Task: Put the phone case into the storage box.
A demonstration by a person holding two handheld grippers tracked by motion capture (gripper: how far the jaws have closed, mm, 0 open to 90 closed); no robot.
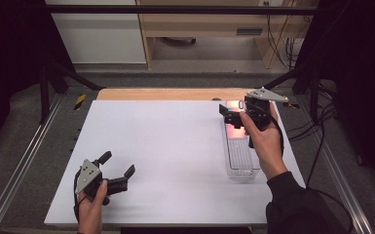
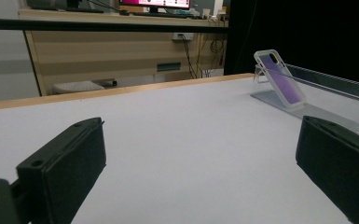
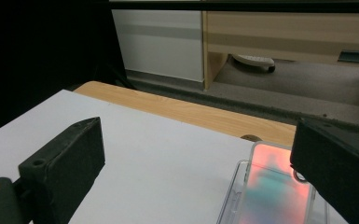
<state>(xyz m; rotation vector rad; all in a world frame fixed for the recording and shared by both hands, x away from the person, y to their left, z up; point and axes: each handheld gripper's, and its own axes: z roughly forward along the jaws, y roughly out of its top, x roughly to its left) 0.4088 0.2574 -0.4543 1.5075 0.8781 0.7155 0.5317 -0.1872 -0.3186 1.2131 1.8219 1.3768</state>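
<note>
Scene: a white rectangular table sheet (image 1: 175, 161) is carrying a long clear plastic stand (image 1: 241, 156) at roughly 3 o'clock from the table centre.

Task thing: a phone in a clear case with a pink-to-purple iridescent back (image 1: 234, 119) is leaning tilted against the far end of that stand, at about 2 o'clock from the table centre. The left gripper view is showing it propped on its lower edge (image 2: 279, 77); the right gripper view is showing its glowing back just beyond the right-hand jaw (image 3: 272, 186).

Right gripper (image 1: 234, 114): hovering at the top of the phone, jaws standing wide apart, nothing between them. Contact with the case cannot be told.

Left gripper (image 1: 119, 168): resting low over the sheet at 7 o'clock, jaws spread apart and holding nothing, well apart from the stand.

Risk, tipping: the phone is only leaning; a jaw nudging its upper edge is likely to be pushing it flat or off the stand.

Risk, slipping: the glossy case is offering little friction; a pinch near a corner is likely to be letting it rotate or drop.

Risk, stand shifting: the light plastic stand is sitting loose, judging by appearances, so a sideways pull is likely to be dragging it toward the 3 o'clock table edge.

Risk, misalignment: one jaw is overlapping the case in the right gripper view, so closing now is likely to be striking the face, not straddling it.
</note>
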